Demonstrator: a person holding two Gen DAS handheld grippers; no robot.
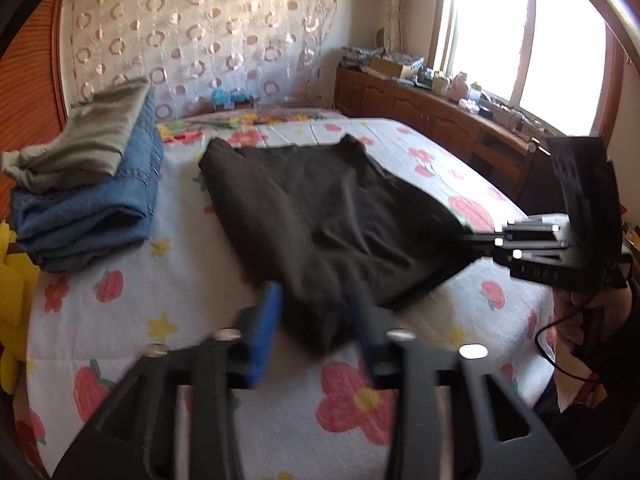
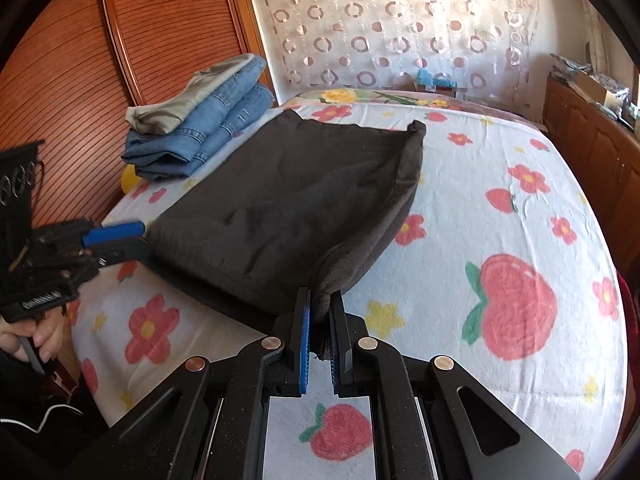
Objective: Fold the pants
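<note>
Pants (image 2: 288, 200), soft brown fleece, spread flat on flowered bedsheet (image 2: 500, 240). Right gripper (image 2: 320, 320) pinching near corner; left gripper (image 1: 316, 312) clamped on opposite corner, blurred. Folded denim jeans (image 1: 92, 200) topped by olive cloth (image 1: 84, 136), just beside.

Bedroom interior, daylit. Bed (image 2: 520, 216) covered with white sheet printed in red flowers and strawberries. Behind bed head, sheer curtain (image 1: 200, 32) with pink ring pattern over pale wall. Along one side, reddish wooden panel (image 2: 72, 60) with fine horizontal ribbing and curved trim. Along opposite side, low wooden cabinets (image 1: 420, 112), top crowded with boxes and small items, beneath large wood-framed window (image 1: 528, 40). Strong overexposed daylight through window glass; floor hidden.
</note>
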